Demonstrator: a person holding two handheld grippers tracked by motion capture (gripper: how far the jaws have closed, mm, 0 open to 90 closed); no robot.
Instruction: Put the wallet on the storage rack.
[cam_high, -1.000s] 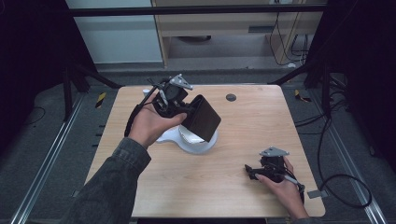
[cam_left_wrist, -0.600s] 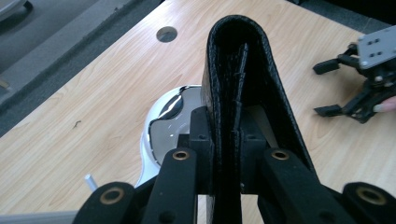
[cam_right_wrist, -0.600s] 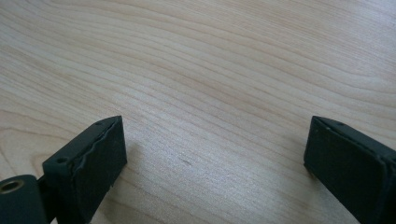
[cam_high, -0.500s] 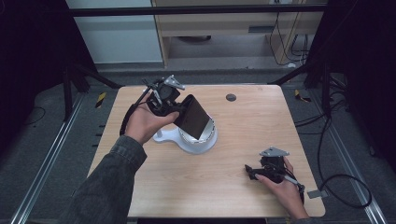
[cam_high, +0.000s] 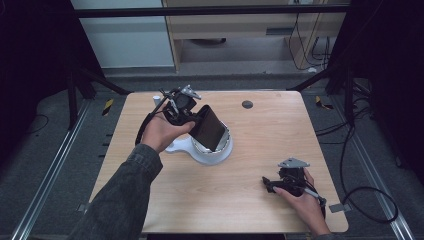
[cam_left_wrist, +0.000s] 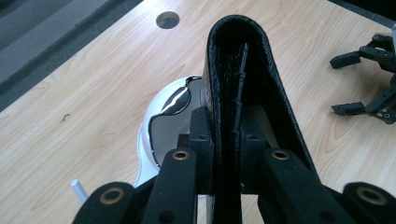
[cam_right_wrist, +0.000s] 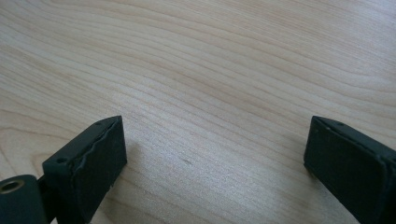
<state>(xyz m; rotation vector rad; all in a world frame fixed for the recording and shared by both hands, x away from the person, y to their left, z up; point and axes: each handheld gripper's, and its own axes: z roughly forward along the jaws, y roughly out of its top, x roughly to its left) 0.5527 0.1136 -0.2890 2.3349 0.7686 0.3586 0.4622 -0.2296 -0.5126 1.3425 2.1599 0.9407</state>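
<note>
One camera sits high above the person's side and looks forward and down at the whole wooden table (cam_high: 260, 150). Another rides on the left gripper (cam_left_wrist: 227, 154), very close, looking along it at the same table, with the right gripper (cam_left_wrist: 369, 79) farther off. The last looks down at the wood from right up close.

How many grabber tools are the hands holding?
2. The left gripper is over the white stand, pinching a black wallet. The right gripper rests open near the table's front right.
</note>
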